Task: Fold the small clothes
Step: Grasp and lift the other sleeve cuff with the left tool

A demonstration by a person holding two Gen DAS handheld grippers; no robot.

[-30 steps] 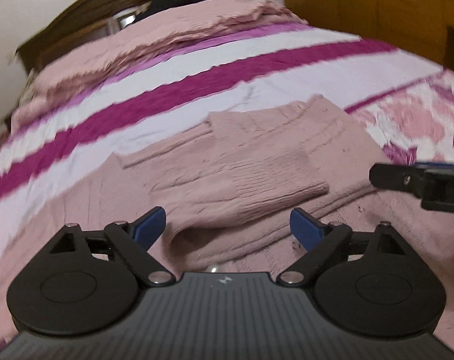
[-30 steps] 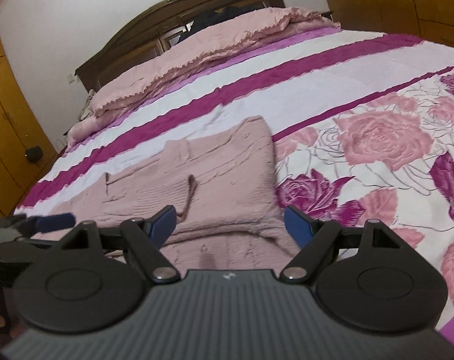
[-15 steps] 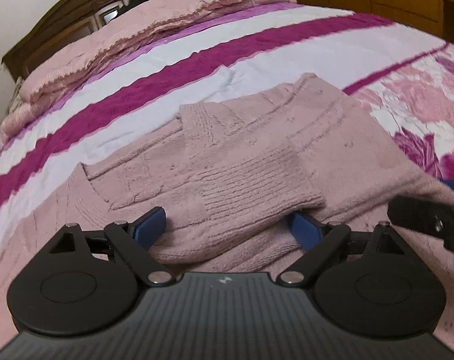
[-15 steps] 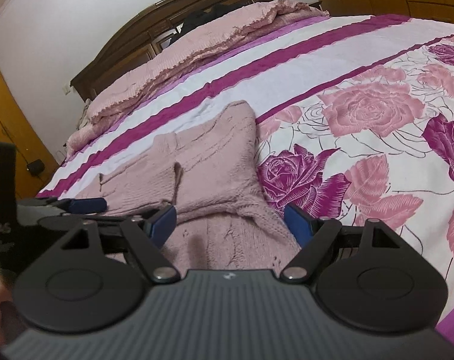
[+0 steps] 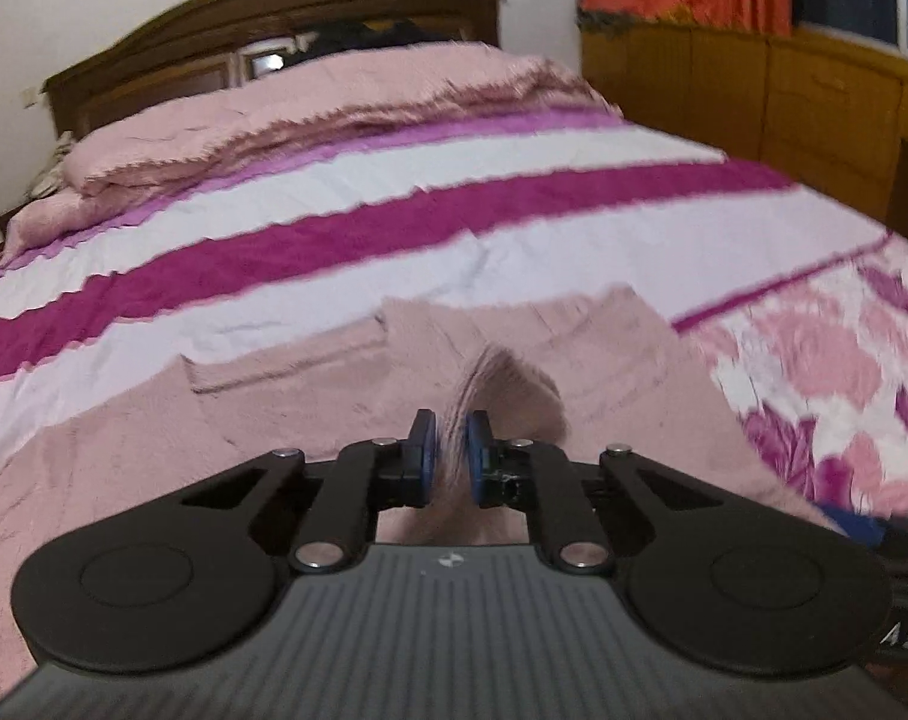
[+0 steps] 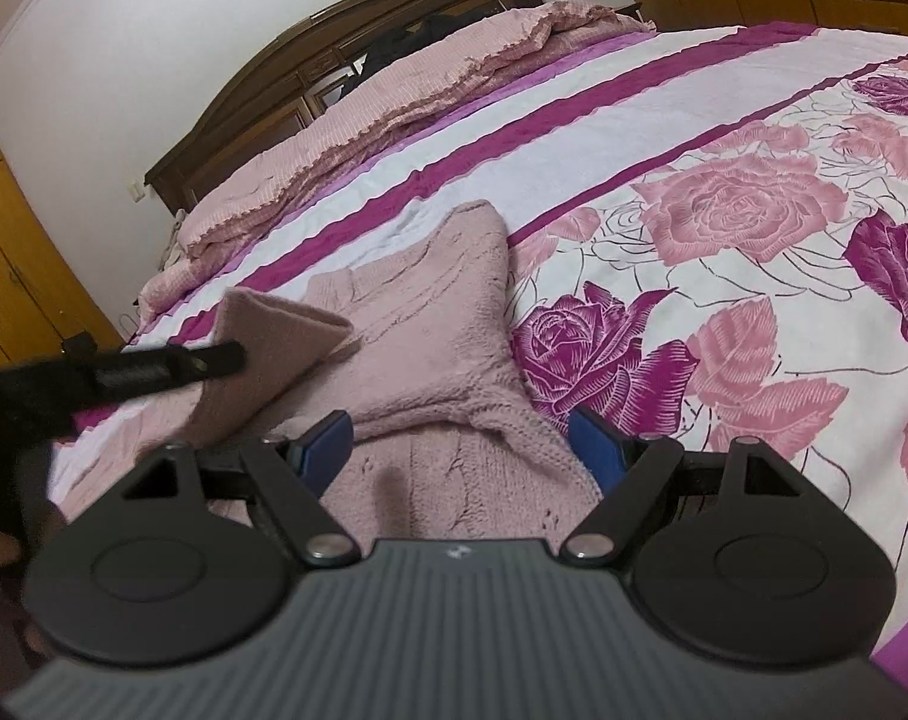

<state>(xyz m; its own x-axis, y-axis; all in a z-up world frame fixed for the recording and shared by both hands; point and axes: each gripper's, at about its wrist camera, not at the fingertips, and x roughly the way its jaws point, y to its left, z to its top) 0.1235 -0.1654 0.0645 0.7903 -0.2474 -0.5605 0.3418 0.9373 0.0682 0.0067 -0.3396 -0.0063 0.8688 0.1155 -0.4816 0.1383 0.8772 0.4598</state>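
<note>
A small dusty-pink knitted sweater (image 5: 604, 372) lies spread on the bed. My left gripper (image 5: 449, 450) is shut on its folded sleeve (image 5: 502, 378) and holds it lifted above the body. In the right wrist view the left gripper (image 6: 154, 366) shows at the left with the raised sleeve (image 6: 274, 342). My right gripper (image 6: 463, 450) is open, its blue pads either side of the sweater's near hem (image 6: 454, 480), low over the fabric.
The bedspread has magenta and white stripes (image 5: 394, 222) and a rose print (image 6: 754, 240) to the right. Pink pillows (image 5: 274, 114) and a dark wooden headboard (image 5: 214, 42) lie beyond. Wooden cabinets (image 5: 784, 96) stand at the right.
My left gripper has shut on the folded sleeve and lifted it off the sweater body. My right gripper has stayed open over the near hem.
</note>
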